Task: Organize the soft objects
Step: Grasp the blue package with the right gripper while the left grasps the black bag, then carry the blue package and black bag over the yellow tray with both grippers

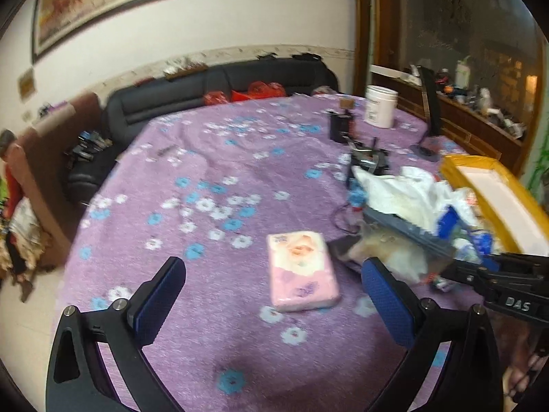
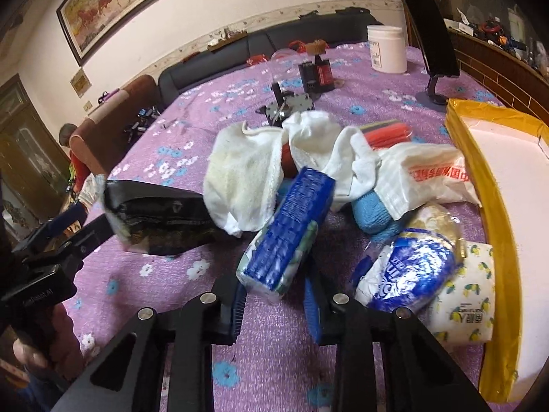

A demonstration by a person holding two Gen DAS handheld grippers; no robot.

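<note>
My left gripper (image 1: 274, 295) is open and empty above the purple flowered tablecloth (image 1: 212, 206). A pink tissue pack (image 1: 302, 271) lies flat between and just beyond its fingers. My right gripper (image 2: 274, 295) is shut on a blue tissue pack (image 2: 291, 230), held tilted above the cloth. Behind it lies a pile: a white towel (image 2: 247, 171), a blue yarn ball (image 2: 374, 216), a white plastic bag (image 2: 429, 175), a blue-and-white wrapped roll (image 2: 408, 274) and a lemon-print tissue pack (image 2: 466, 292). A black pouch (image 2: 154, 219) is at the left.
A yellow-rimmed box (image 2: 487, 185) with a white inside stands at the right, also in the left wrist view (image 1: 494, 199). A white jar (image 2: 386, 48), a black stand (image 2: 435, 34) and small black devices (image 2: 315, 75) sit farther back. A dark sofa (image 1: 206, 89) lies beyond the table.
</note>
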